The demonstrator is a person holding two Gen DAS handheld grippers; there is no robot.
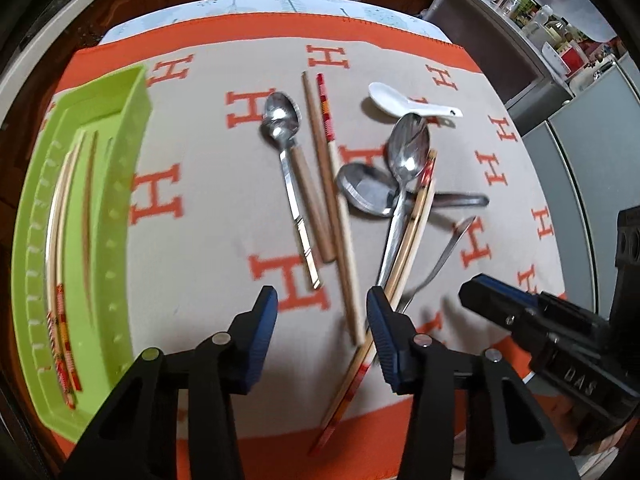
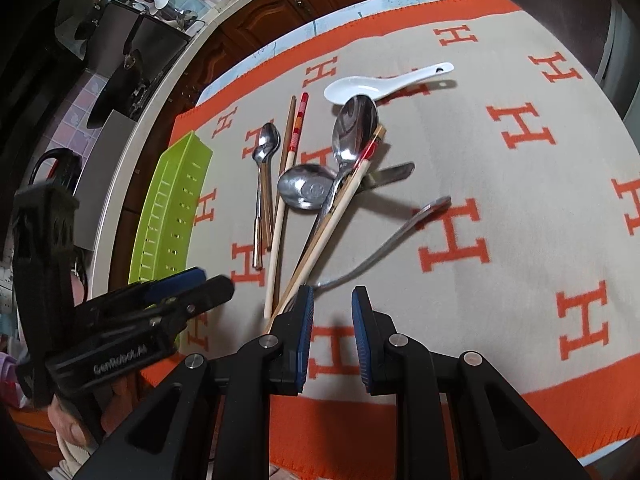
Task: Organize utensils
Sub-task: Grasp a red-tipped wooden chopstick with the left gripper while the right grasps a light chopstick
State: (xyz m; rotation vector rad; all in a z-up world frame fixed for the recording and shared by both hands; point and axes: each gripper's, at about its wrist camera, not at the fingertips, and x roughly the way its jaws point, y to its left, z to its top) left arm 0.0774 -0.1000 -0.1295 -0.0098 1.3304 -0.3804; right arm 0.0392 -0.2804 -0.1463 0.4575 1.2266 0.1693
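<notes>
On the counter, under an orange-and-beige blanket [image 1: 192, 240] printed with H letters, the sorting looks barely begun. Off to the left sits a green tray [image 1: 116, 216] with slotted walls, and it holds only chopsticks [image 1: 60, 280]: a pale pair with red-patterned ends lying along one channel and what seems a third thin stick beside them. No spoon has reached the tray as far as the left wrist view shows.

Everything else lies loose on the blanket, well apart from the tray. A small metal spoon [image 1: 282, 120] lies beside a brown wooden chopstick [image 1: 318, 168] and a red-patterned chopstick [image 1: 334, 168]. Farther right, a heap: a large metal spoon [image 1: 408, 148] crosses over a round-bowled serving spoon [image 1: 364, 188], with another pair of pale chopsticks [image 1: 412, 236] leaning across them. A curved metal handle [image 1: 444, 256] lies just beside that heap; what utensil it belongs to I cannot tell. A white ceramic soup spoon [image 1: 400, 102] rests at the far side, near the heap.

So most of the work seems left: the loose chopsticks, then the spoons.

The left gripper [image 1: 322, 312] hovers low over the near ends of the chopsticks, jaws spread and empty. The right gripper [image 2: 330, 312] hangs near the heap's near end, jaws also parted, holding nothing.
</notes>
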